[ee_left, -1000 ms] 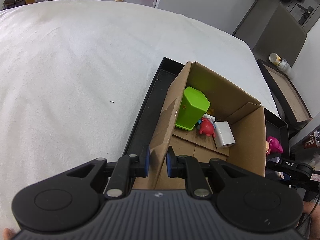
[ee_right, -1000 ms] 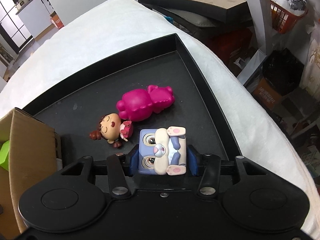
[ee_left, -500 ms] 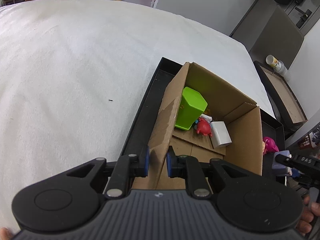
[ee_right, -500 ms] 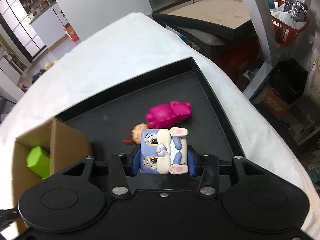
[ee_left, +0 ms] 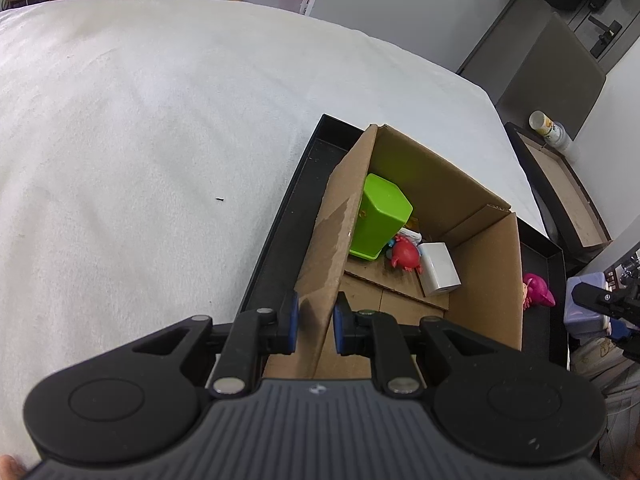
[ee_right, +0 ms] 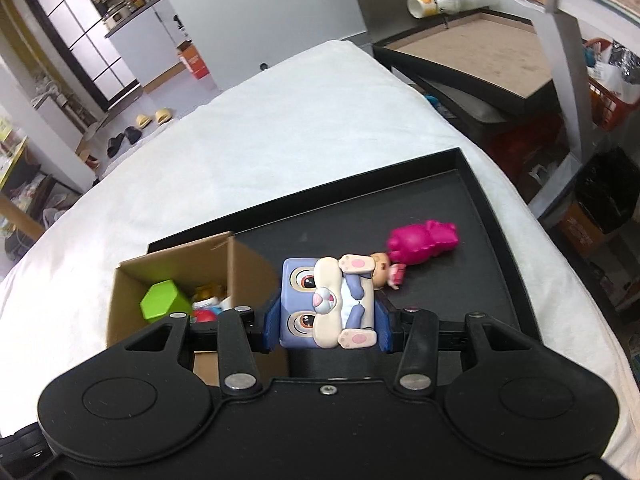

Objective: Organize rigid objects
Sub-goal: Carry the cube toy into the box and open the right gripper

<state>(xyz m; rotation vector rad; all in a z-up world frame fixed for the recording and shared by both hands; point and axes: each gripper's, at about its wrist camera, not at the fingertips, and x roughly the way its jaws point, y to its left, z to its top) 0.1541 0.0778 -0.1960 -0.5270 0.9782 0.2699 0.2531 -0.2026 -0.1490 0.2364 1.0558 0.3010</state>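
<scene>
- Left wrist view: the left gripper (ee_left: pixel 314 322) points steeply down, its blue pads clenched on the near wall of the cardboard box (ee_left: pixel 490 280), which runs away toward 1 o'clock
- The box stands in the black tray (ee_left: pixel 280 240) on the white cloth (ee_left: pixel 140 140); in it lie a green hexagonal cup (ee_left: pixel 380 216) on its side, a red figure (ee_left: pixel 406 256) and a white block (ee_left: pixel 440 268) at its 4 o'clock
- At 3 o'clock of the box, a pink toy (ee_left: pixel 538 290) lies on the tray floor
- Right wrist view: the right gripper (ee_right: pixel 327 320) tilts down above the tray (ee_right: pixel 480 240), grasping the blue rabbit cube toy (ee_right: pixel 320 304) by its two sides, clear of the tray floor
- The toy's face looks at the camera, turned sideways, feet toward 3 o'clock
- At 1 o'clock of it lie a small doll (ee_right: pixel 384 274) and the pink toy (ee_right: pixel 424 240), long axis across; the box (ee_right: pixel 172 276) with the green cup (ee_right: pixel 164 300) sits at 9 o'clock
</scene>
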